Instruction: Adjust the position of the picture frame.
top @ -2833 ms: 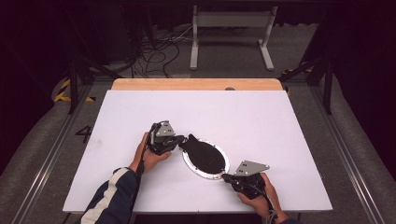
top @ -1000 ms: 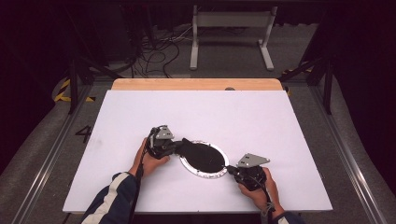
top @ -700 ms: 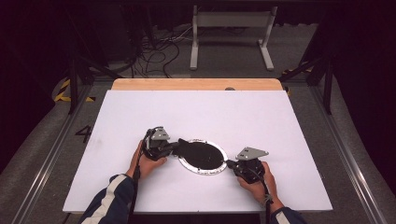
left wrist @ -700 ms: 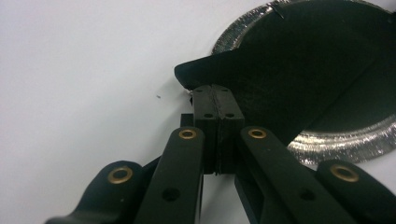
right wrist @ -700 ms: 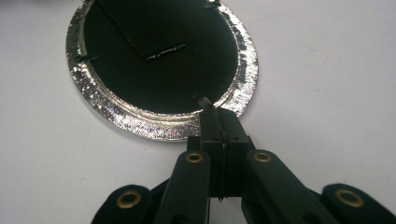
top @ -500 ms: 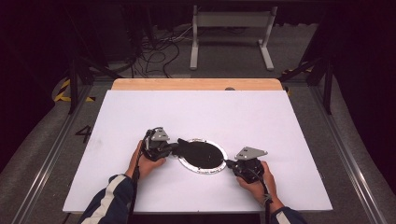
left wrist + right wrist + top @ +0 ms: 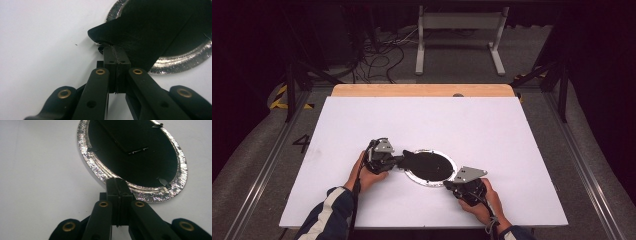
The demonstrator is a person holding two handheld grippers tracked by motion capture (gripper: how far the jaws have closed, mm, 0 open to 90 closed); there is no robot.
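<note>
Silver foil rims the oval frame (image 7: 430, 169) lying flat near the front middle of the white tabletop (image 7: 492, 125), its black backing facing up. Our left tongs (image 7: 116, 51) clench the black stand flap (image 7: 150, 30) at the frame's left end. Our right tongs (image 7: 117, 182) are clenched, tips at the frame's foil rim.

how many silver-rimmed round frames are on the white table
1. The silver-rimmed round frame with a black back lies near the front middle of the white table, between the left gripper and the right gripper.
</note>
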